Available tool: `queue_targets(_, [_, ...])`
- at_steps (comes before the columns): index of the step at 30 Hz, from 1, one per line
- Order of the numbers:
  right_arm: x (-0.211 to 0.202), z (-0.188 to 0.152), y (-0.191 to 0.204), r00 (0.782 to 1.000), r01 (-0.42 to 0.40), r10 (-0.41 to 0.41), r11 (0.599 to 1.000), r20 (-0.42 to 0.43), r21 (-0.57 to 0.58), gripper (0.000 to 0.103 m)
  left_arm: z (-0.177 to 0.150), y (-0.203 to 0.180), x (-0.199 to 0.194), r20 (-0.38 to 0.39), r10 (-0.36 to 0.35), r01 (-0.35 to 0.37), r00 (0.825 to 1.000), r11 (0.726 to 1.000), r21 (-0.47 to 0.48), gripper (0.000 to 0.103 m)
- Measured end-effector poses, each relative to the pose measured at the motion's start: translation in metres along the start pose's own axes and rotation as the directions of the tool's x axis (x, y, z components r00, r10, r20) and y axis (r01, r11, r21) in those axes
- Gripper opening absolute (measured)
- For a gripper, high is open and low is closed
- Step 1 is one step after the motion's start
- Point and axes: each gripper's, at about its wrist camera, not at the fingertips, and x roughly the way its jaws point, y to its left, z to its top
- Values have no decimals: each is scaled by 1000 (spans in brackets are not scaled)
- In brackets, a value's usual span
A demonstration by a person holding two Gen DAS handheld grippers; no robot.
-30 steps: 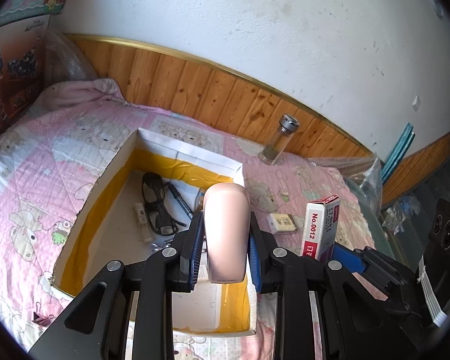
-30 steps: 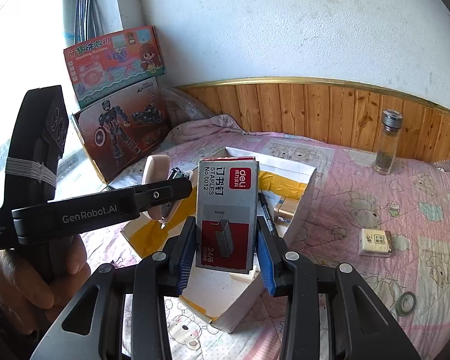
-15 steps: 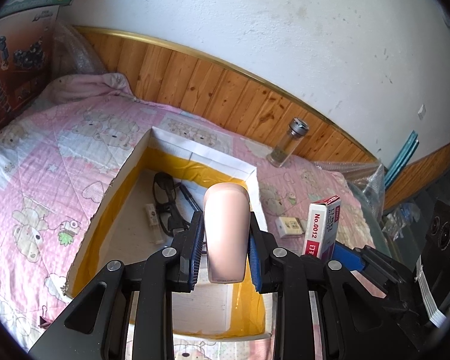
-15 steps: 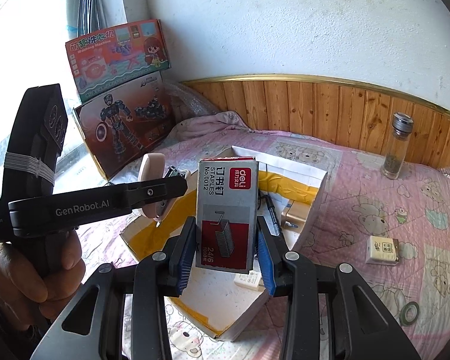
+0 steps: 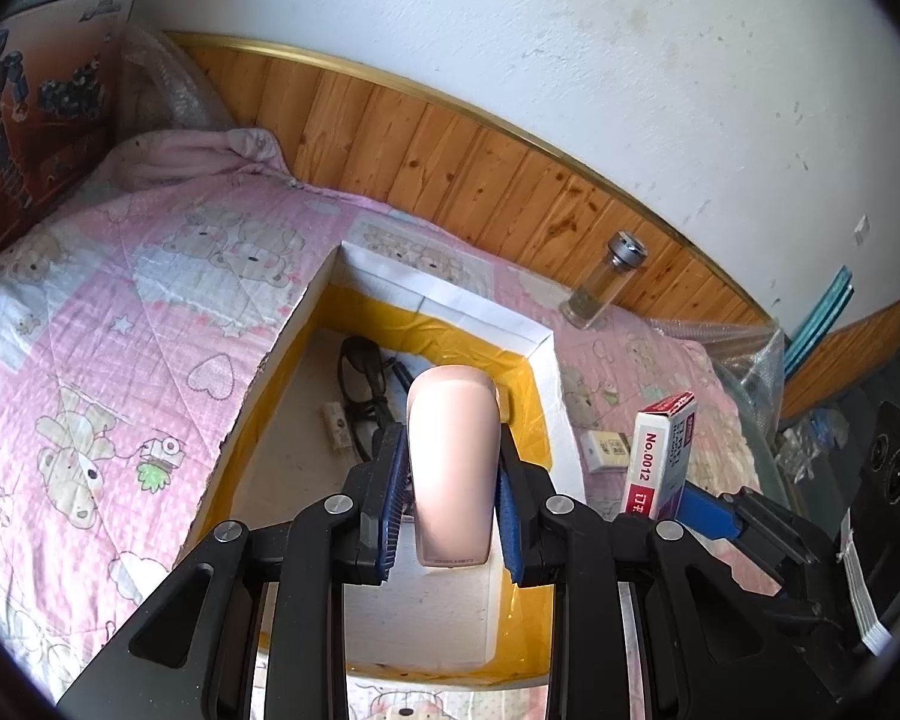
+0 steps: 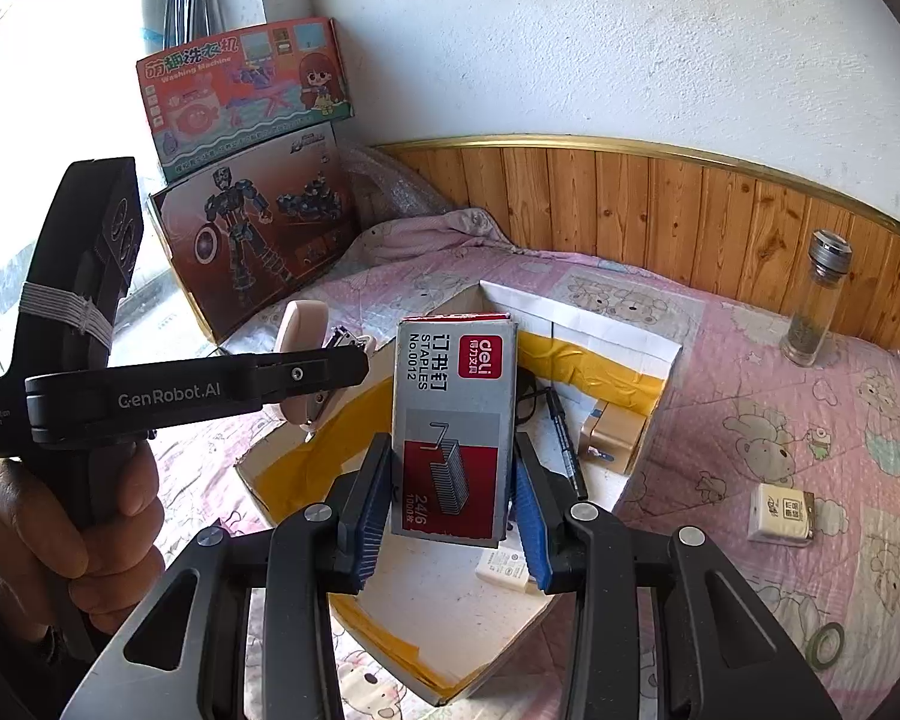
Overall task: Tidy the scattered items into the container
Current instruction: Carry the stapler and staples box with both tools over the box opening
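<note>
Left gripper (image 5: 448, 510) clamping pink stapler (image 5: 453, 462), right gripper (image 6: 453, 516) gripping staples box (image 6: 453, 426) — both seemingly over cardboard box (image 5: 450, 303)

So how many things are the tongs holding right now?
2. A pink stapler is pinched in the left tongs, and a box of staples is pinched in the right tongs. Both grips show clearly, so nothing else seems hidden.

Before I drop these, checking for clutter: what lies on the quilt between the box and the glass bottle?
Nothing: in the right wrist view, bare quilt separates box from glass bottle.
</note>
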Motion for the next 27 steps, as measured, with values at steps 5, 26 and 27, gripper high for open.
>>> queue_targets(5, [9, 1, 0, 1000, -8, 8, 1000, -14, -3, 39, 1, 6, 3, -11, 5, -5, 1000, 1000, 4, 27])
queue_targets(26, [44, 5, -6, 993, -31, 35, 999, -112, 39, 39, 6, 23, 32, -84, 39, -35, 996, 999, 41, 27])
queue_targets(27, [46, 5, -6, 992, -33, 37, 999, -118, 42, 39, 6, 24, 34, -89, 40, -37, 995, 998, 45, 27])
